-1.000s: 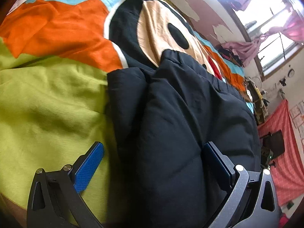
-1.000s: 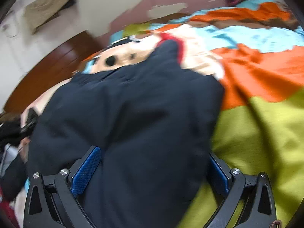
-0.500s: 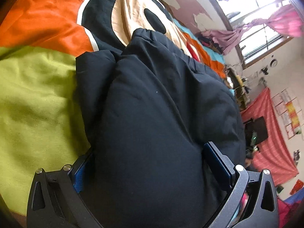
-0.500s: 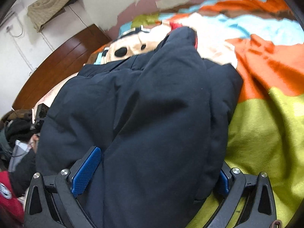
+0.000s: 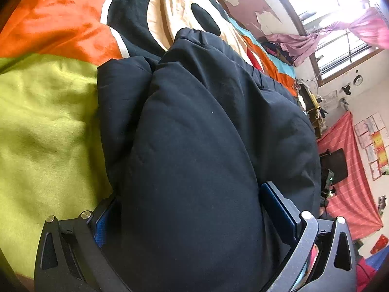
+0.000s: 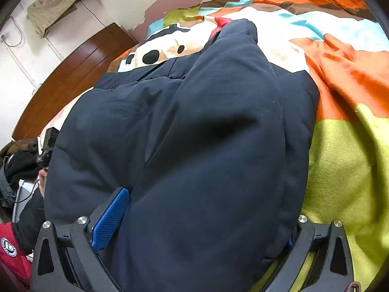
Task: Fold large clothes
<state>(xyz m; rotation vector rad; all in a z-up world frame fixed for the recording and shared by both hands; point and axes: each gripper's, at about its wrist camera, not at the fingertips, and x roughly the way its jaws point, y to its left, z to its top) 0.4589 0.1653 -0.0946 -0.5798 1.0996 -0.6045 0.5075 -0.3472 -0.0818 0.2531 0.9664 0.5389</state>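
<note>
A large padded dark navy jacket (image 5: 199, 131) lies on a colourful cartoon bedspread (image 5: 36, 112). It also fills the right wrist view (image 6: 194, 126), with a sleeve folded along its length. My left gripper (image 5: 192, 219) has its jaws wide around a thick bulge of the jacket, which fills the gap; the blue pads (image 5: 279, 206) press its sides. My right gripper (image 6: 197, 219) likewise straddles a thick fold of the jacket between its blue pads (image 6: 109, 219).
The bedspread (image 6: 340, 146) spreads green and orange beside the jacket. A wooden headboard (image 6: 73, 73) stands at the back left in the right wrist view. A window with pink curtains (image 5: 340, 29) and a red cloth (image 5: 352, 182) are at the right.
Both grippers have pushed forward onto the jacket. The left one, whose left finger was over the green bedspread, now has padded fabric filling its jaws; the right jaws have narrowed slightly.
</note>
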